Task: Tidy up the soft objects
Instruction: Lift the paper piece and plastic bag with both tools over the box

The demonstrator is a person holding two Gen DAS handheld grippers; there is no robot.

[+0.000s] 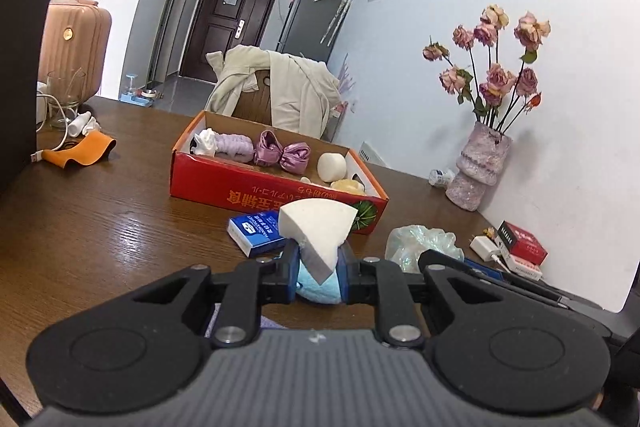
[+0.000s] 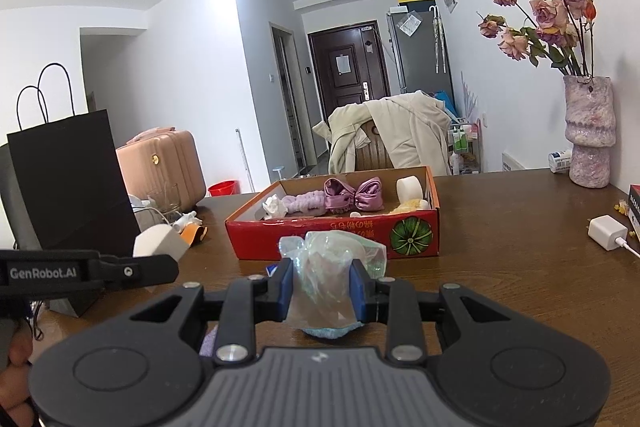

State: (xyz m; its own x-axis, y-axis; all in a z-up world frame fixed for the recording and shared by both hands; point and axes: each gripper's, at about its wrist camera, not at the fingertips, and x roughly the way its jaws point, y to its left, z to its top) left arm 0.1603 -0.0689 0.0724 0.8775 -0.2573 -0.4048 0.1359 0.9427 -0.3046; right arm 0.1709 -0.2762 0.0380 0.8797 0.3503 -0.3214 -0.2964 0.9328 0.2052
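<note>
My left gripper (image 1: pixel 318 267) is shut on a white wedge-shaped sponge (image 1: pixel 316 231), held above the wooden table. My right gripper (image 2: pixel 322 291) is shut on a crinkled translucent plastic cap (image 2: pixel 328 267). The same cap (image 1: pixel 424 243) shows at the right of the left wrist view. Just beyond both stands a red cardboard box (image 2: pixel 332 239). It holds a white crumpled piece, a lilac headband (image 2: pixel 304 203), a purple satin bow (image 2: pixel 352 195), a white round sponge (image 2: pixel 410 189) and a yellow one. A light blue fuzzy cloth (image 1: pixel 320 293) lies under the jaws.
A blue tissue pack (image 1: pixel 256 231) lies in front of the box. A vase of dried roses (image 1: pixel 480 167), a white charger (image 2: pixel 606 231) and small red and black boxes (image 1: pixel 524 243) line the right wall. A black paper bag (image 2: pixel 72 183) stands at the left. A coat-draped chair (image 2: pixel 388 139) is behind the table.
</note>
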